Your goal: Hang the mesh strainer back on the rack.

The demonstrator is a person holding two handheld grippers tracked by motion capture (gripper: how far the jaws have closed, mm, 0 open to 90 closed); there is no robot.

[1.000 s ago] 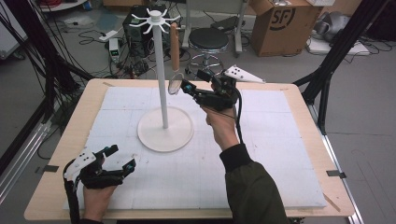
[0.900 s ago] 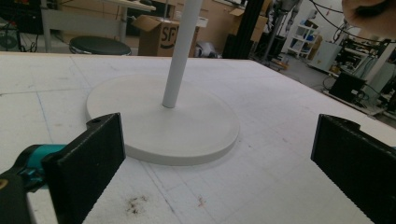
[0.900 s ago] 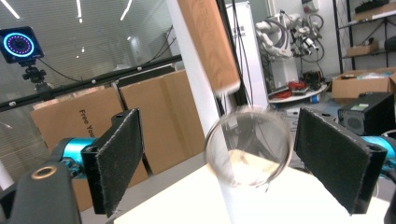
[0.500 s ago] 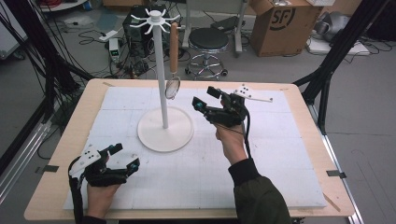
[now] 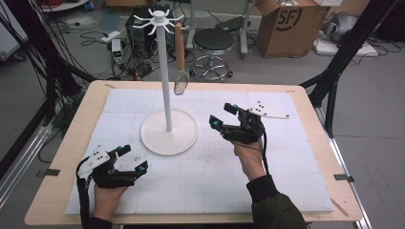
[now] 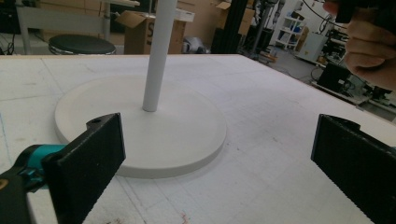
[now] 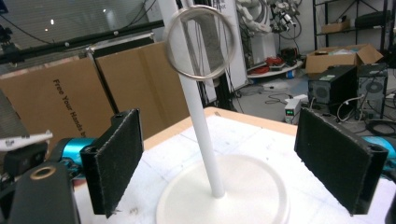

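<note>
A white stand rises from a round base (image 5: 169,131) on the mat, its pole (image 5: 165,71) ending in a ring of hooks. From one hook hangs a strainer with a wooden handle (image 5: 179,47), its metal ring (image 7: 201,42) high in the right gripper view, free of both grippers. My right gripper (image 5: 222,116) is open and empty to the right of the base, pointing at the pole (image 7: 205,144). My left gripper (image 5: 133,158) rests open and empty at the front left, facing the base (image 6: 140,135).
A white mat (image 5: 210,176) covers most of the wooden table (image 5: 62,157). Behind the table on the floor stand a black stool (image 5: 213,40), a cardboard box (image 5: 286,24) and a computer tower (image 5: 138,24). Black frame posts flank the table.
My right gripper has drawn back from beside the hanging strainer, moving right and toward the person. The strainer stays on its hook. The left gripper has barely shifted.
</note>
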